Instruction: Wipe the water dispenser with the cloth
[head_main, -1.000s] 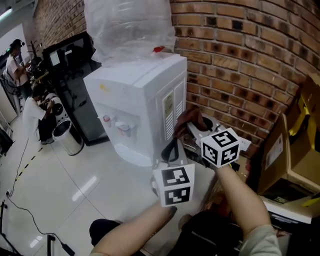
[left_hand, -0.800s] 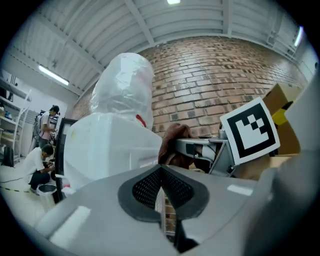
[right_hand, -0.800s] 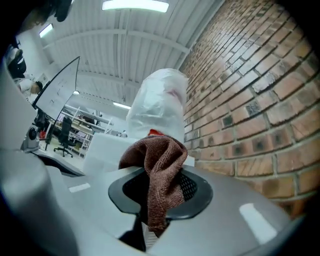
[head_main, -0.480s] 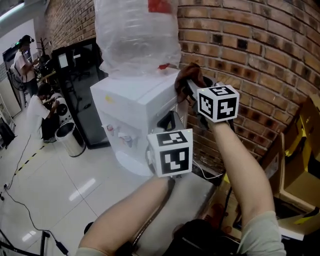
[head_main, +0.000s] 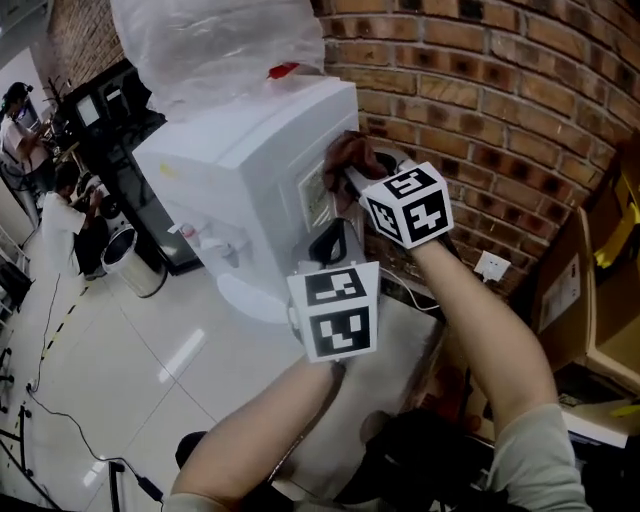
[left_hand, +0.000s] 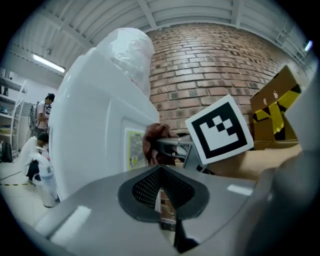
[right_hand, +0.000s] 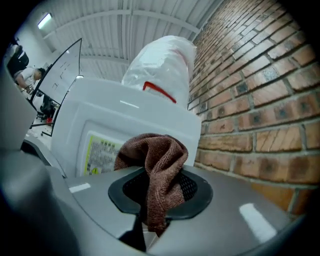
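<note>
The white water dispenser (head_main: 240, 170) stands against the brick wall, its bottle (head_main: 210, 40) wrapped in clear plastic. My right gripper (head_main: 348, 178) is shut on a brown cloth (head_main: 350, 152) and holds it against the upper side panel, beside the yellow label (head_main: 315, 195). In the right gripper view the cloth (right_hand: 159, 165) hangs bunched out of the gripper (right_hand: 152, 202), in front of the dispenser (right_hand: 125, 117). My left gripper (head_main: 330, 243) hovers just below, jaws together and empty, off the dispenser. Its own view shows the cloth (left_hand: 154, 141) ahead of the left gripper (left_hand: 161, 200).
The brick wall (head_main: 480, 90) runs close behind the dispenser, with a socket (head_main: 490, 265) low on it. Cardboard boxes (head_main: 590, 290) stand at the right. A metal bin (head_main: 128, 268), a black stand (head_main: 115, 110) and a seated person (head_main: 60, 225) are at the left.
My right gripper carried the cloth up from low on the dispenser's side to its top corner, then down a little to the upper side panel. The left gripper stayed just beneath it.
</note>
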